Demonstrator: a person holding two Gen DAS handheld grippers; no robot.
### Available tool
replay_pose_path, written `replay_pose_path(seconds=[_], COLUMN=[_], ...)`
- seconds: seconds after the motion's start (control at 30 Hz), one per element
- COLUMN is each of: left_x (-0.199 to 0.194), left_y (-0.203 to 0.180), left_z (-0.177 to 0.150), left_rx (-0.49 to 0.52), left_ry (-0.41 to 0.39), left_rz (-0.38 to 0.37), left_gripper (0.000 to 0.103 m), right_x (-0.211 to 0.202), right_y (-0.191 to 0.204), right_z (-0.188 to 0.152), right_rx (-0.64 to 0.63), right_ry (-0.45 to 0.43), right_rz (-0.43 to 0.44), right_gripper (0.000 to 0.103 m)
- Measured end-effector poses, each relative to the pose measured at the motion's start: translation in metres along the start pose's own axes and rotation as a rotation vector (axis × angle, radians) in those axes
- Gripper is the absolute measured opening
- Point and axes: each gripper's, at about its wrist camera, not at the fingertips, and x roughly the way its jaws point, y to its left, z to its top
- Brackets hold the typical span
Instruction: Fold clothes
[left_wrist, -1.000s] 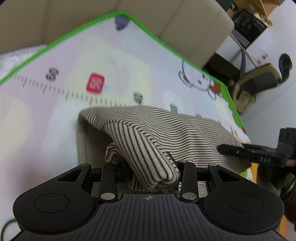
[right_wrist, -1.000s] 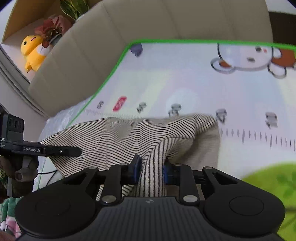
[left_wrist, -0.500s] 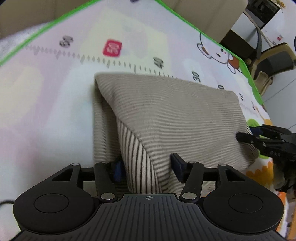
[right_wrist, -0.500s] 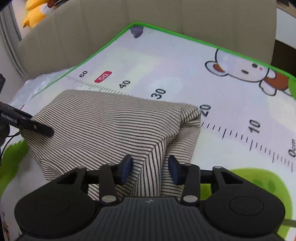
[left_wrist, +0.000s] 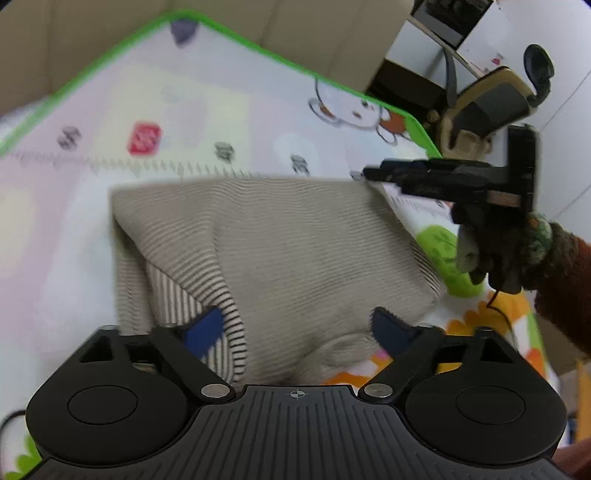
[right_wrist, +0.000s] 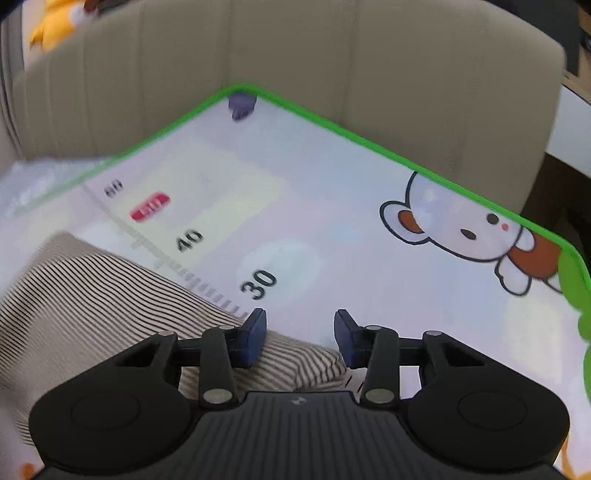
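Both our grippers, left (left_wrist: 295, 328) and right (right_wrist: 299, 338), have let go since a second ago: jaws wide, holding nothing. The striped garment (left_wrist: 280, 251) lies folded on the mat (right_wrist: 332, 206), at 9 o'clock of the right gripper. This fold looks laid.

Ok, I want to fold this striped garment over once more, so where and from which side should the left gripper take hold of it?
Probably at the near edge of the striped garment, where a bold-striped flap sticks out beside the left gripper, whose jaws stand open. Come in low from the near side along the mat: there the layers bunch into a raised lip to pinch, while the far part lies flat.
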Motion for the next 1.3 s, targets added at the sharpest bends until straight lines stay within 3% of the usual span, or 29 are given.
replay_pose_path(seconds=[0.1, 0.17, 0.23, 0.3, 0.4, 0.5, 0.63, 0.8, 0.93, 1.1, 1.17, 1.3], left_x=[-0.026, -0.034, -0.024, -0.003, 0.032, 0.054, 0.060, 0.067, 0.069, 0.063, 0.057, 0.039], left_y=[-0.010, -0.012, -0.008, -0.003, 0.007, 0.025, 0.040, 0.054, 0.056, 0.055, 0.051, 0.045], left_z=[0.006, 0.011, 0.011, 0.001, -0.017, -0.021, -0.001, 0.026, 0.039, 0.040, 0.036, 0.023], left_rx=[0.056, 0.061, -0.020, -0.091, -0.113, -0.131, -0.146, -0.060, -0.056, -0.051, -0.049, -0.034], left_ry=[-0.114, -0.107, -0.001, 0.094, 0.192, 0.234, 0.165, 0.070, 0.010, -0.026, -0.027, -0.033], left_rz=[0.034, -0.032, -0.183, -0.242, -0.188, -0.132, -0.089, 0.038, 0.111, 0.169, 0.181, 0.182], left_gripper=[0.075, 0.083, 0.087, 0.086, 0.085, 0.081, 0.080, 0.078, 0.078, 0.084, 0.088, 0.089], right_x=[0.014, 0.016, 0.013, 0.009, -0.002, -0.018, -0.041, -0.064, -0.077, -0.089, -0.093, -0.095], right_y=[0.001, -0.002, -0.006, -0.004, -0.002, 0.001, 0.011, 0.039, 0.062, 0.076, 0.082, 0.095], right_z=[-0.010, -0.018, -0.022, -0.026, -0.037, -0.053, -0.076, -0.094, -0.097, -0.093, -0.092, -0.093], right_rx=[-0.026, -0.014, 0.006, -0.009, -0.018, -0.005, -0.025, -0.027, -0.082, -0.130, -0.149, -0.160], right_ry=[0.035, 0.035, 0.041, 0.047, 0.059, 0.072, 0.087, 0.124, 0.122, 0.107, 0.101, 0.102], right_rz=[-0.013, -0.009, -0.004, -0.012, -0.023, -0.029, -0.014, 0.099, 0.171, 0.241, 0.269, 0.324], right_gripper=[0.040, 0.040, 0.040, 0.040, 0.040, 0.042, 0.041, 0.041, 0.041, 0.043, 0.055, 0.058])
